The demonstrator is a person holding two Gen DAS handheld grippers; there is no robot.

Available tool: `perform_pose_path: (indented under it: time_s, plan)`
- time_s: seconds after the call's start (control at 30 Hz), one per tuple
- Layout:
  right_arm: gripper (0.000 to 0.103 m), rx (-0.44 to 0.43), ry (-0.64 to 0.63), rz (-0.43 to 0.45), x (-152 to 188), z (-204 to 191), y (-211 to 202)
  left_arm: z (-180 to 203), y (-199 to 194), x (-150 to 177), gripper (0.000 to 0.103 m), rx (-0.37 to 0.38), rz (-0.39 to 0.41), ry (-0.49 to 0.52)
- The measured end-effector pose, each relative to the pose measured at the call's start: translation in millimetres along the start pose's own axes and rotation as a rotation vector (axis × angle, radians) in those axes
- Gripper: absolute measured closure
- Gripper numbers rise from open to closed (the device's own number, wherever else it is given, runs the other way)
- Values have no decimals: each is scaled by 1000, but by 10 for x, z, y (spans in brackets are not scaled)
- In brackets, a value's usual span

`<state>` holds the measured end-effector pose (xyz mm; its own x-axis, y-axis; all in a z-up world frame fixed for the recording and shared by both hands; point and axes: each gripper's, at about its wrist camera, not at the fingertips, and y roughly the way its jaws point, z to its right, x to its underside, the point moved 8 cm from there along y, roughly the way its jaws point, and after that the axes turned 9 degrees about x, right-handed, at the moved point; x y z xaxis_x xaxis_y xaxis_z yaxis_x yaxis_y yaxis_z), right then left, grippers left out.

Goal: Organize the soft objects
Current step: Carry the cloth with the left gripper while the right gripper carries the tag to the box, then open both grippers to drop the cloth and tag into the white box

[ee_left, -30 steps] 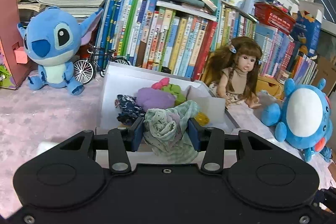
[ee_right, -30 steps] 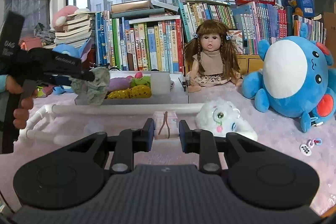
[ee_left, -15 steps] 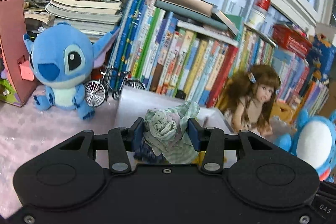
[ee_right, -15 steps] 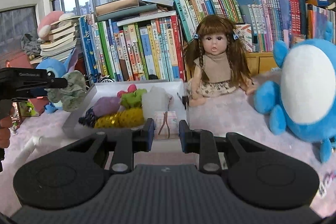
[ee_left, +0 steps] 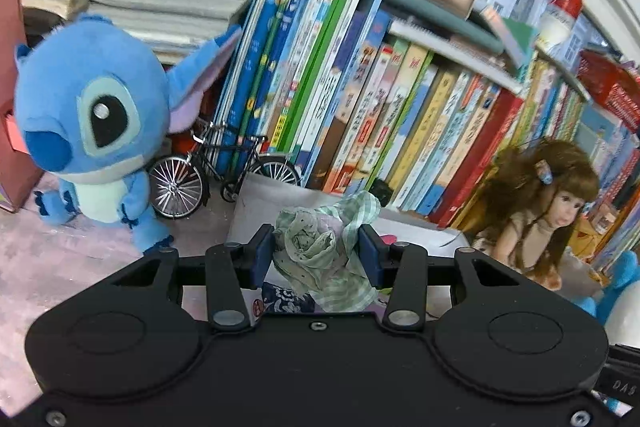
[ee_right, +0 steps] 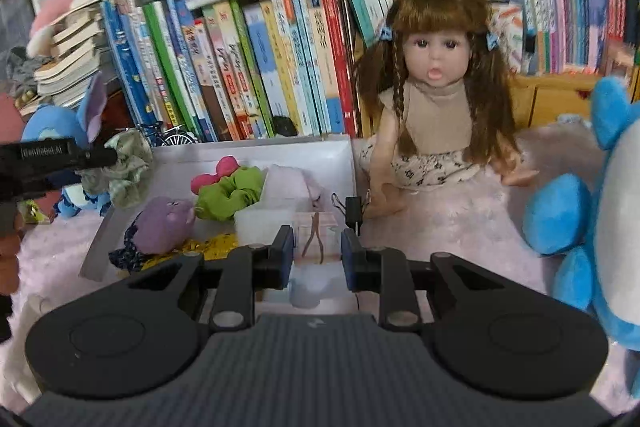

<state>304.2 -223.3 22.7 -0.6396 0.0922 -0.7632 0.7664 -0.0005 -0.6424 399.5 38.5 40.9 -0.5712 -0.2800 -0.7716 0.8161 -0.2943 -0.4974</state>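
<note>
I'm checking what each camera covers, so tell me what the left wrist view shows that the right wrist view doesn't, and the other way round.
Only the left wrist view: the blue plush's face, the whole toy bicycle and the left pads pressing the green scrunchie.

Only the right wrist view: the tray's contents, namely a purple plush, a lime scrunchie and a pink one, plus the right gripper shut on a small pink pack.

Both: the doll, the books, the tray and the green scrunchie, held at the tray's left edge.
</note>
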Motion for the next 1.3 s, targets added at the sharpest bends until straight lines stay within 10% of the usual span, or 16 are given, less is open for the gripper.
perform_pose_path:
  time_s: [0.73,0.93,1.3]
  plan:
    - [73,-12,55,-147,196,-124,579,-145,547,227,57,-44,-76,-15]
    - [68,-19,69,-144,188,-124,584,-79,524,218,39,-48,-65,19]
    - [26,-31,45,-74,174,-148,433,166,255,200,16,-10,-39,81]
